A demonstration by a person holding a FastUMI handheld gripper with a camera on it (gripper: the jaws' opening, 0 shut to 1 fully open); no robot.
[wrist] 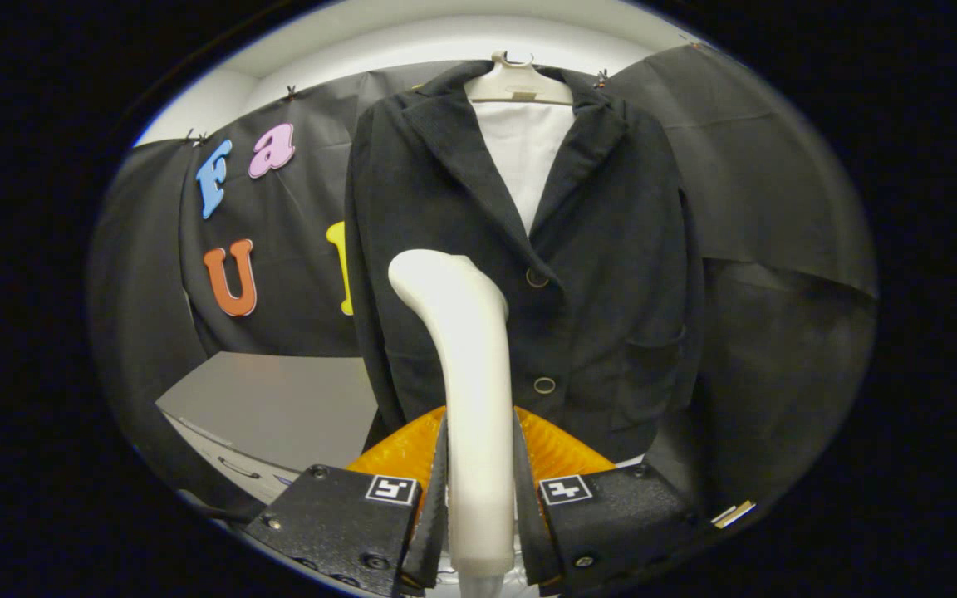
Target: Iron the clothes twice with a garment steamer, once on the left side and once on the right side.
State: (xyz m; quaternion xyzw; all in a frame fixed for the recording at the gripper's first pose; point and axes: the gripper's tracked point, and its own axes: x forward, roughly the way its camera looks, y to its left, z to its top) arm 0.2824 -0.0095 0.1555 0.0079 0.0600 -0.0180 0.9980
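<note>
Gripper (478,490) pinches the cream-white plastic garment steamer (466,365) by its handle, both fingers pressed against it, its curved head raised just before the dark buttoned blazer (611,274) hanging on a pale hanger (518,83) over a white shirt (524,158).

Rides on the gripper (478,490), looking forward and slightly upward along both fingers, clamped on the steamer (470,390) handle close to the lens, facing the jacket (611,274) on its hanger (518,83) nearby against the wall, a table (279,407) edge lower left.
</note>
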